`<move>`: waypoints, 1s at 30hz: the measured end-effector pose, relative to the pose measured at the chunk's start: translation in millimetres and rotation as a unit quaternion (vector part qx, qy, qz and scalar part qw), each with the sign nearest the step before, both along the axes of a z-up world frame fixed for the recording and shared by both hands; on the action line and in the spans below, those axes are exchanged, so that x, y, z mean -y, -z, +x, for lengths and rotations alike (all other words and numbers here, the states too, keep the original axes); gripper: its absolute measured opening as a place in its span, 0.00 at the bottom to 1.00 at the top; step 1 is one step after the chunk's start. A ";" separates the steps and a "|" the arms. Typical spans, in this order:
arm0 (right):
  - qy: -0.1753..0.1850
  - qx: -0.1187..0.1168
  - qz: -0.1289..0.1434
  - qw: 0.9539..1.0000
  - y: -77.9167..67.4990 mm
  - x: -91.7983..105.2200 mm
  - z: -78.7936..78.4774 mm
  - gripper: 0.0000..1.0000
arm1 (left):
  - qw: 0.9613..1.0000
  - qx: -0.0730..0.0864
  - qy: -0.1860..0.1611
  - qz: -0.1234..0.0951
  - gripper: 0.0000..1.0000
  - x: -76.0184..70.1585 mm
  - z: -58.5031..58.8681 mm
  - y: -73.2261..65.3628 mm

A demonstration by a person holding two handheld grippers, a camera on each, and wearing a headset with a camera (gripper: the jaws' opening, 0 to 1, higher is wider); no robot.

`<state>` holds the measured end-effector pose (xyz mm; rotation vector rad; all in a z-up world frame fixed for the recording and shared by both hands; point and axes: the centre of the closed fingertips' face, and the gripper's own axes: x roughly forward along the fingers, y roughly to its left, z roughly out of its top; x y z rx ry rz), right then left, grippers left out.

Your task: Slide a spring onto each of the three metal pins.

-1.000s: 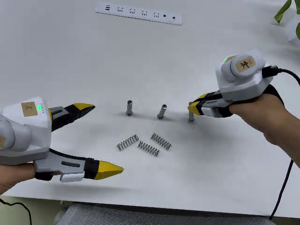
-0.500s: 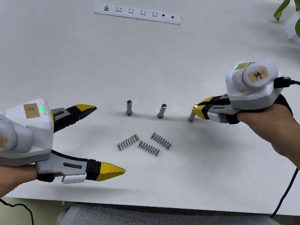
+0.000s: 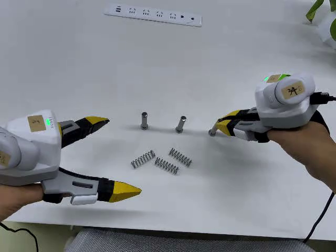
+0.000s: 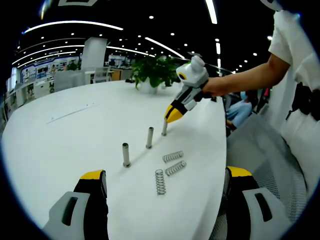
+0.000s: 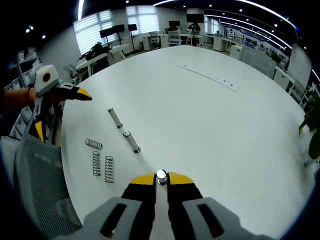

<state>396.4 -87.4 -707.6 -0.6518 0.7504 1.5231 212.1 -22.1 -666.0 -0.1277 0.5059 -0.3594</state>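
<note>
Pin (image 5: 161,174) between right tool's (image 3: 219,127) tips

We carry two matching tools. The left gripper (image 3: 118,156) and the right gripper (image 3: 219,127) each have a rounded white and pale grey housing, with black jaws that end in pointed yellow tips. Each housing bears a tan sticker (image 3: 293,90) with dark handwritten marks and a small green light (image 3: 48,122). A black cable (image 3: 321,210) runs from the back of the right gripper, and a second black cable (image 3: 18,231) curves below our left hand (image 3: 18,197). A black strap (image 3: 315,111) crosses our right hand (image 3: 294,137). In the left gripper view we wear a white short-sleeved shirt (image 4: 295,45).
</note>
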 end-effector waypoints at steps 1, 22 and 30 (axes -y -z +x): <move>0.000 0.000 0.000 1.000 0.0 0.2 -0.2 0.09 | 1.000 0.000 0.000 0.000 1.00 0.0 0.1 -0.1; -0.004 0.000 -0.003 1.000 0.6 2.7 -3.0 0.09 | 1.000 0.004 -0.001 -0.003 1.00 1.1 2.1 -2.5; -0.006 -0.003 -0.002 1.000 0.5 1.3 -2.9 0.10 | 1.000 0.004 -0.001 -0.004 1.00 -0.2 2.0 -1.7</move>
